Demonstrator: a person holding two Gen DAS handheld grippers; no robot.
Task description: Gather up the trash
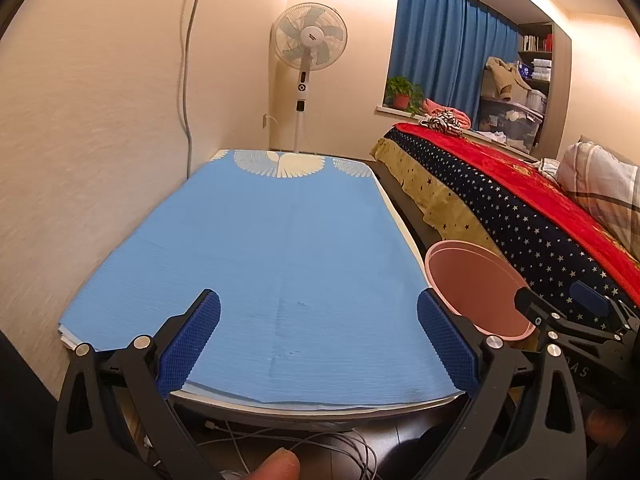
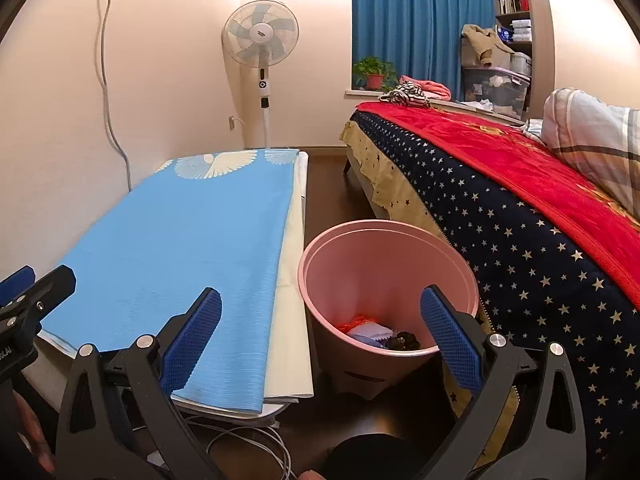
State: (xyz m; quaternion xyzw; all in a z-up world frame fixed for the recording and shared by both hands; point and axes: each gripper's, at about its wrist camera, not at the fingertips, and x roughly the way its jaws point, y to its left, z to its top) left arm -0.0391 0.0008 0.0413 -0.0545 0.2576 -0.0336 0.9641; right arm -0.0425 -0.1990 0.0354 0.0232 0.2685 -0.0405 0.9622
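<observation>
1. Trash [image 2: 380, 334] lies at the bottom of the pink bin [image 2: 320, 264]: an orange scrap, a pale blue piece and a dark clump, heaped with no clear long axis.
2. Bin stands upright on the floor, mouth up, in the gap between the surface [image 2: 160, 248] and the bed [image 2: 540, 264], just beside both.
3. Writing: the fan [image 2: 261, 38] bears a small label on its hub, too small to read. Pale letters on the black body of the right tongs, seen from the left wrist, are only partly legible.
4. Left tongs [image 1: 319, 340] gape wide with nothing between the blue pads, hanging over the near edge of the blue cloth [image 1: 260, 260] that covers the surface.
5. Right tongs [image 2: 321, 340] are spread wide too, gripping nothing; they sit above the bin's near rim, angled down toward it.
6. Cloth shows a white bird print at its far end, and it is bare.
7. Cables [image 2: 248, 440] trail on the floor under the surface.
</observation>
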